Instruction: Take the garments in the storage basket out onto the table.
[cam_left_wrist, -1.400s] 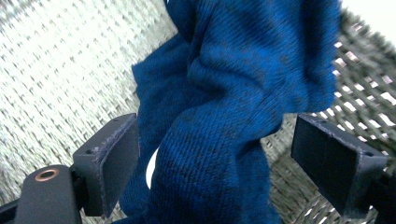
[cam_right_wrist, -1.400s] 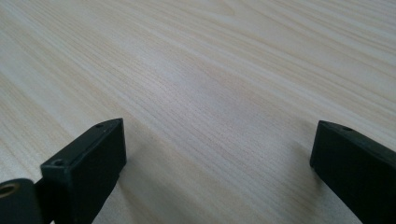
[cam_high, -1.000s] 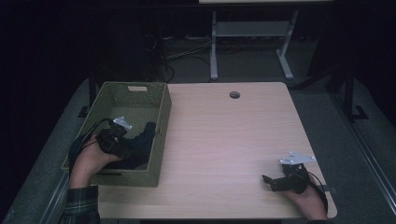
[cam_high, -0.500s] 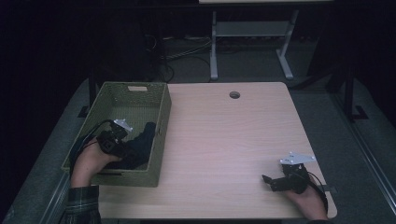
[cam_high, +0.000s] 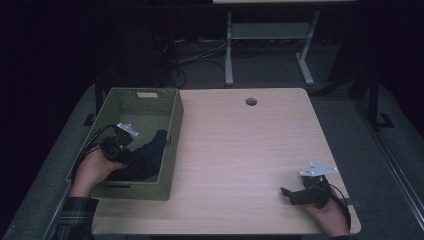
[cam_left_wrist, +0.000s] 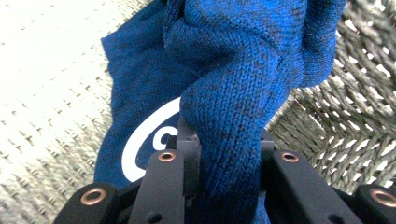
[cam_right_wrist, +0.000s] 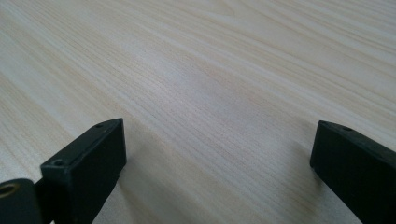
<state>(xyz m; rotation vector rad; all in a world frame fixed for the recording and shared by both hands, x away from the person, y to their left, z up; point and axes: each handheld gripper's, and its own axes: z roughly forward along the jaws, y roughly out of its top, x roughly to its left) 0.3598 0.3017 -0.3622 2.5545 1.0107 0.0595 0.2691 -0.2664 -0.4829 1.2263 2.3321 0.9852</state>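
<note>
left gripper view up close: left gripper (cam_left_wrist: 224, 158) jaws pinched tight on a bunched fold of blue knit garment (cam_left_wrist: 233, 70), white logo print at about 8 o'clock of the jaws. garment sits inside the woven basket (cam_left_wrist: 336, 116), basket wall at 3 o'clock of the fold. high view: basket (cam_high: 172, 125) on table's left edge, garment (cam_high: 145, 157) in its near half, at 9 o'clock of table (cam_high: 240, 145) centre; left gripper (cam_high: 117, 145) is over it. right gripper (cam_high: 292, 195) at 5 o'clock on the table, jaws wide apart, nothing between them, resting near bare wood. judgement: knit is soft, light, floppy, will drape and stretch, may snag on weave; the thick bunched fold looks a sound hold. cable hole (cam_high: 251, 101) at 12 o'clock, far edge.
</note>
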